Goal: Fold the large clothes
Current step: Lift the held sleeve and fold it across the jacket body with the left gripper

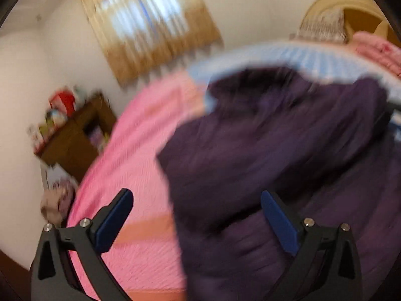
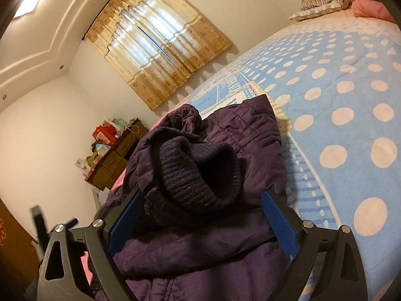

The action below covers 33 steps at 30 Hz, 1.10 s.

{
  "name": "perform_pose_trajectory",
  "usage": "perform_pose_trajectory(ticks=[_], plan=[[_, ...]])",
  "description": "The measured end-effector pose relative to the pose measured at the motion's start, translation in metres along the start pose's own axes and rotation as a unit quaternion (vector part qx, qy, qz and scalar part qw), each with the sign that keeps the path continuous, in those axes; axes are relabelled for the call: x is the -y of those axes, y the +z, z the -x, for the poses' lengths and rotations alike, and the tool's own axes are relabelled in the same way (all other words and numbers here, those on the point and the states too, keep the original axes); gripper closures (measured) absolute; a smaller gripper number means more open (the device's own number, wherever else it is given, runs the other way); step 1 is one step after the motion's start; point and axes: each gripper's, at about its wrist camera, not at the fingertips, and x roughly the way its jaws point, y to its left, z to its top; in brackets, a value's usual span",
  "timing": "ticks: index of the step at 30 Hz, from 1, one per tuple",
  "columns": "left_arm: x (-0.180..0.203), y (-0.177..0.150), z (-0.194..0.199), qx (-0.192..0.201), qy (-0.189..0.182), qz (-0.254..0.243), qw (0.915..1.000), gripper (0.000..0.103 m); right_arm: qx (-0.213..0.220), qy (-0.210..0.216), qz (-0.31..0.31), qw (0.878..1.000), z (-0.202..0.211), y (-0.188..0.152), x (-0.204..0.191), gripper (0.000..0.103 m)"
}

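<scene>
A dark purple padded jacket (image 1: 275, 150) lies on the bed, blurred in the left wrist view. My left gripper (image 1: 196, 205) is open above its left edge, with one blue finger over the pink sheet (image 1: 140, 150) and the other over the jacket. In the right wrist view the jacket (image 2: 200, 250) fills the foreground, with its ribbed knit cuff (image 2: 200, 175) bunched between the fingers. My right gripper (image 2: 203, 208) is open, its jaws standing wide on either side of the sleeve.
A blue bedspread with white dots (image 2: 351, 100) covers the right of the bed. A patterned pillow (image 2: 318, 2) and pink bedding (image 2: 363, 5) lie at the head. A brown cabinet with boxes (image 2: 112, 160) stands by the wall under a curtained window (image 2: 155, 57).
</scene>
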Motion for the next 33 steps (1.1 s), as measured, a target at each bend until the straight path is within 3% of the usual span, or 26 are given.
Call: perform_pose_trajectory(ticks=[2,6,9,11,12,15,18,23,26,28,29,30,33], plan=[[-0.017,-0.011,-0.018,-0.031,-0.013,0.015,0.9993,0.000,-0.003,-0.009,0.010,1.000,-0.003,0.000,-0.004,0.007],[-0.019,-0.006,-0.027,-0.037,-0.050,0.040,0.9973,0.000,-0.007,-0.018,0.017,1.000,-0.002,-0.002,-0.002,0.007],[-0.015,0.002,-0.036,-0.040,-0.029,0.045,0.9977,0.000,-0.009,-0.021,0.017,1.000,-0.002,-0.002,-0.002,0.007],[-0.019,-0.003,-0.051,-0.068,0.035,0.057,0.9954,0.000,-0.009,-0.019,0.016,1.000,-0.002,-0.002,-0.001,0.007],[-0.027,-0.007,-0.057,-0.081,0.049,0.072,0.9930,0.000,-0.008,-0.019,0.016,1.000,0.001,-0.004,-0.003,0.007],[-0.052,-0.024,-0.066,-0.110,0.053,0.125,0.9846,0.000,-0.009,-0.018,0.017,1.000,0.000,-0.004,-0.003,0.007],[-0.059,-0.039,-0.060,-0.111,0.027,0.132,0.9846,0.000,-0.007,-0.019,0.018,1.000,0.002,-0.004,-0.005,0.007],[-0.053,-0.033,-0.013,-0.075,0.025,0.119,0.9897,0.000,0.045,-0.082,0.077,0.993,0.033,0.008,-0.036,0.007],[-0.041,-0.010,0.030,0.002,0.038,0.101,0.9941,0.000,0.058,-0.077,0.130,0.987,0.046,0.021,-0.072,0.007],[-0.038,0.009,0.046,0.037,0.032,0.114,0.9923,0.000,0.043,-0.082,0.172,0.981,0.039,0.029,-0.100,0.007],[-0.036,0.018,0.048,0.048,0.024,0.124,0.9908,0.000,0.024,-0.063,0.195,0.979,0.029,0.035,-0.116,0.008],[-0.031,0.030,0.046,0.056,0.013,0.134,0.9893,0.000,0.009,-0.060,0.210,0.976,0.020,0.037,-0.126,0.014],[-0.011,0.055,0.022,0.046,0.001,0.151,0.9874,0.000,-0.038,-0.066,0.254,0.964,-0.011,0.036,-0.145,0.027]])
